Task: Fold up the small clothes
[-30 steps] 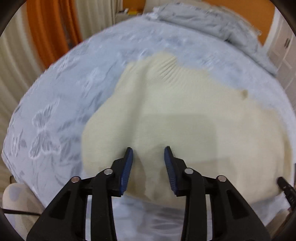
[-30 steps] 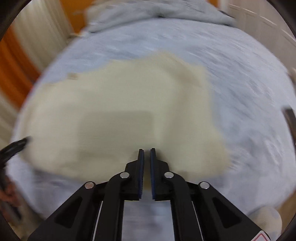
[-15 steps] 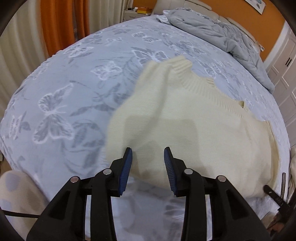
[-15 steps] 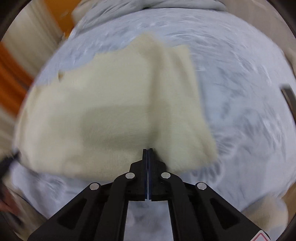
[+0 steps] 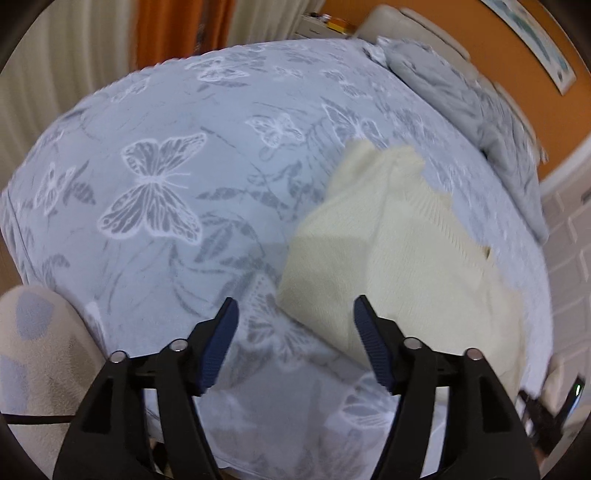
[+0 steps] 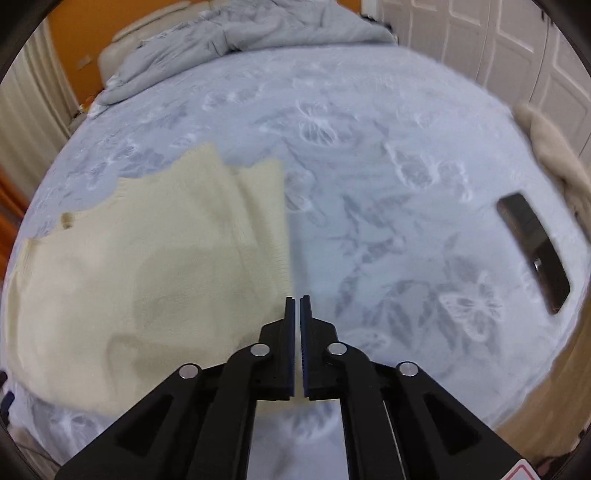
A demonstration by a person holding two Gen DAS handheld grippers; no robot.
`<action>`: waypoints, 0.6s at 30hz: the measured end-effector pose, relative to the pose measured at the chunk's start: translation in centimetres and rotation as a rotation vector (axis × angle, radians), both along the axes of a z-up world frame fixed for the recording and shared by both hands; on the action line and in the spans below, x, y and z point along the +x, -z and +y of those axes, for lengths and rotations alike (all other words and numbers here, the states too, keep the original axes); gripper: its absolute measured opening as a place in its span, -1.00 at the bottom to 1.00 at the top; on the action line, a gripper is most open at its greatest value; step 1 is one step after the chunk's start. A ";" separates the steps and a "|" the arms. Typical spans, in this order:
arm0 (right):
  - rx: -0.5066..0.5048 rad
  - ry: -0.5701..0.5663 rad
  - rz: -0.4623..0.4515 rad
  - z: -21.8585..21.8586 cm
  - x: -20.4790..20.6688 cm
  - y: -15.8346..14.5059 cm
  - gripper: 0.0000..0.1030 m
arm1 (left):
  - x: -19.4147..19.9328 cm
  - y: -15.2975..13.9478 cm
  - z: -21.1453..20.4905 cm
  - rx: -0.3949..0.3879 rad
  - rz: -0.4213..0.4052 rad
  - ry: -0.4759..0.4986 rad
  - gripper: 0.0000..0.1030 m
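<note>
A cream knit sweater [image 5: 399, 251] lies flat on the bed, its sides folded in. In the left wrist view it is to the right of centre. My left gripper [image 5: 295, 314] is open and empty, just above the sweater's near left corner. In the right wrist view the sweater [image 6: 155, 258] fills the left half. My right gripper [image 6: 297, 301] has its jaws nearly together with a thin gap and nothing between them, at the sweater's near right edge.
The bed has a pale blue butterfly-print cover [image 5: 159, 192]. A crumpled grey duvet [image 6: 240, 33] lies at the far end. A dark phone [image 6: 533, 254] and a cream fluffy garment [image 6: 554, 155] lie at the right. Orange curtain [image 5: 177, 29] stands at the left.
Both grippers have drawn apart from the sweater's middle, left one to the left, right one to the right. The left jaws opened wider. The right gripper let go of the cloth.
</note>
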State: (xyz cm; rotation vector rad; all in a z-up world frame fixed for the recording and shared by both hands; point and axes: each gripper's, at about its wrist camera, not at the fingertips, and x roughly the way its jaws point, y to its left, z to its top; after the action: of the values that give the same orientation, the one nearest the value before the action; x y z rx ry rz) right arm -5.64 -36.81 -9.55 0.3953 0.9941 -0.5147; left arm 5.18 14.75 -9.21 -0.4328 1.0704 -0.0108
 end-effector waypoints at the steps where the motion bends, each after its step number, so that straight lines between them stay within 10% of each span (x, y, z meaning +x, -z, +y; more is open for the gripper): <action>1: 0.026 -0.054 -0.041 1.4 -0.3 -1.0 -0.94 | 0.2 0.2 0.2 -0.022 0.007 -0.013 0.43; 11: 0.103 -0.467 -0.100 16.4 4.3 -1.9 -0.94 | 2.6 5.0 0.2 -0.259 0.131 -0.179 0.60; 18: 0.099 -0.491 -0.048 20.1 8.5 0.5 -1.00 | 3.3 4.7 0.3 -0.311 0.119 -0.141 -0.31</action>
State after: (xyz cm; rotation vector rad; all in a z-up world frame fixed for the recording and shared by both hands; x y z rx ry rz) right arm 2.90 -16.70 -10.08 0.2367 1.0295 -0.0132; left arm 8.49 15.09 -13.95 -0.7976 1.1573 -0.0267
